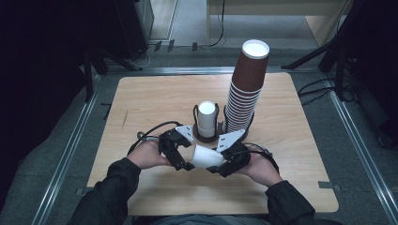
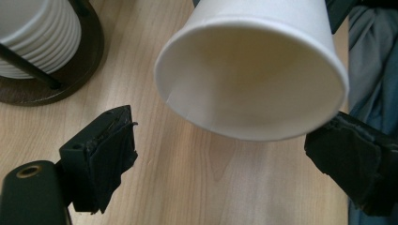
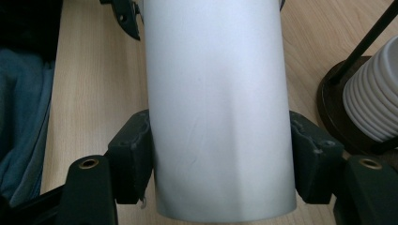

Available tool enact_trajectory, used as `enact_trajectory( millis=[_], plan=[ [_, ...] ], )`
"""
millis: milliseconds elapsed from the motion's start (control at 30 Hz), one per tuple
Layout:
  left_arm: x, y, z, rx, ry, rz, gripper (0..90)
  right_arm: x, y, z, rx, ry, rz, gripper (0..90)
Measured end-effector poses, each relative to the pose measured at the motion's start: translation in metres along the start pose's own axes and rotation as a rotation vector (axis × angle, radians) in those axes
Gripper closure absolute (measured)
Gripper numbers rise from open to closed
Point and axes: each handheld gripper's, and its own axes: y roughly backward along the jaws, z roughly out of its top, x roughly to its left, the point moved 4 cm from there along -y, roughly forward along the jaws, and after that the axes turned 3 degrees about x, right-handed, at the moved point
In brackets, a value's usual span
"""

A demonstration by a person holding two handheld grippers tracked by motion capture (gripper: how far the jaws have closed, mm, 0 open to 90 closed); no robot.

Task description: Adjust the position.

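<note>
A white paper cup (image 1: 206, 157) lies on its side in the air just above the wooden table (image 1: 141, 103), between my two grippers. My right gripper (image 1: 217, 168) is shut on the cup; in the right gripper view its jaws (image 3: 220, 154) press both sides of the cup's wall (image 3: 216, 108). My left gripper (image 1: 187, 165) is at the cup's open mouth. In the left gripper view the rim of the cup (image 2: 253, 70) faces the camera, and the open left gripper (image 2: 227, 126) has its black pads (image 2: 110, 145) standing clear of the cup on either side.
Just beyond the grippers stands a dark round holder (image 1: 206, 137) with a short stack of white cups (image 1: 206, 119). To its right rises a tall leaning stack of brown cups (image 1: 246, 89). The person's dark sleeves come in along the table's near edge.
</note>
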Motion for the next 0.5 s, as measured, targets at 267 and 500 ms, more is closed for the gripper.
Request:
enact_trajectory(
  millis=[267,500],
  plan=[
    [0.0,0.008,-0.006,-0.091,0.015,-0.03,8.9,-0.001,0.007,0.0,-0.042,-0.016,0.01,33.2],
    [-0.007,0.009,0.003,-0.196,0.03,-0.055,8.8,0.001,0.012,0.001,-0.096,-0.001,0.038,33.1]
  ],
)
